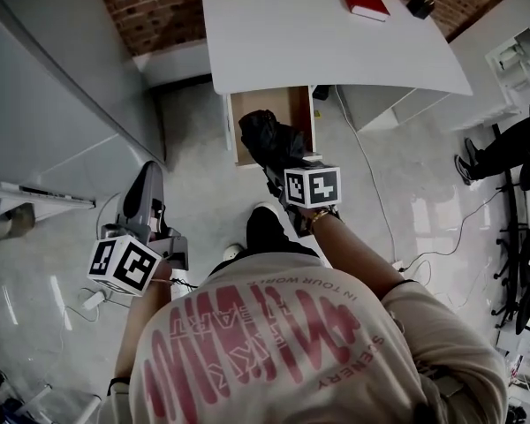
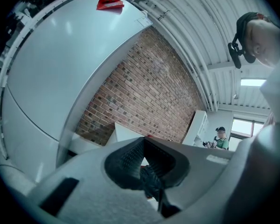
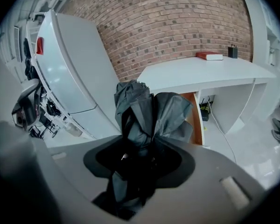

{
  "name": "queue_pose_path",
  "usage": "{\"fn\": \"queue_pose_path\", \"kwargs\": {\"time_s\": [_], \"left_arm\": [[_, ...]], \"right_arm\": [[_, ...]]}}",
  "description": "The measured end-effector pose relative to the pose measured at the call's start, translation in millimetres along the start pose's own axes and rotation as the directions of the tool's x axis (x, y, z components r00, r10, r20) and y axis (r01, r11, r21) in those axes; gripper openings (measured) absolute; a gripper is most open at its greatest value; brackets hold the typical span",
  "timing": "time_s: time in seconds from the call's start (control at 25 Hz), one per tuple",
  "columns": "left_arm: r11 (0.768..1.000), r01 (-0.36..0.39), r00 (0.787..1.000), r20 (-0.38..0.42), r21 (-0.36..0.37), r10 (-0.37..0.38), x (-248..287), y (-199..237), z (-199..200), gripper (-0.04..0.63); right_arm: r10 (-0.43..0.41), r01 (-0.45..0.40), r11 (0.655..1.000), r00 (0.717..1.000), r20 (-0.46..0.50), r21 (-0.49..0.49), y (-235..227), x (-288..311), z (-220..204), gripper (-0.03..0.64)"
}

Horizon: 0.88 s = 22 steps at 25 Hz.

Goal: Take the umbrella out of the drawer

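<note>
Umbrella (image 3: 144, 111): crumpled dark fabric folds, clamped in right gripper (image 3: 139, 164).

The head camera looks steeply down over the person's shoulders onto the floor (image 1: 203, 175) and the white bench (image 1: 318, 34). The camera on the left tool (image 1: 147, 179) sits low and faces level toward the brick wall (image 2: 144, 87), with the bench far off. The camera on the right tool (image 1: 278, 162) tilts downward and is nearer the bench. All three views share the bench and the wall.
</note>
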State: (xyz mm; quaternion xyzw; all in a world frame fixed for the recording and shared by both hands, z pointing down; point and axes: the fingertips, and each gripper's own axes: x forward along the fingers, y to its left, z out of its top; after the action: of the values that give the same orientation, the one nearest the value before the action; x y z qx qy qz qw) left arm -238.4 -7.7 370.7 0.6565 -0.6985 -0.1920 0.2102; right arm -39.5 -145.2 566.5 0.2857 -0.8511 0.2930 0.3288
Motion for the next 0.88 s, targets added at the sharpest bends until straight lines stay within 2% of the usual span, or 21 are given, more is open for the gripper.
{"fn": "queue_pose_path", "kwargs": {"time_s": [0.24,0.88], "left_arm": [[0.999,0.02,1.0,0.007,0.029,-0.02,-2.9,-8.2,4.6,0.003],[0.996,0.055,0.998,0.016,0.064,-0.056,-2.1,-21.4,17.0,0.003]], "right_arm": [[0.02,-0.023,0.999,0.997,0.071,0.045,11.7,-17.9,7.8,0.21],[0.097,-0.113,0.992,0.967,0.234,0.057,64.7,-51.9,56.7,0.21]]}}
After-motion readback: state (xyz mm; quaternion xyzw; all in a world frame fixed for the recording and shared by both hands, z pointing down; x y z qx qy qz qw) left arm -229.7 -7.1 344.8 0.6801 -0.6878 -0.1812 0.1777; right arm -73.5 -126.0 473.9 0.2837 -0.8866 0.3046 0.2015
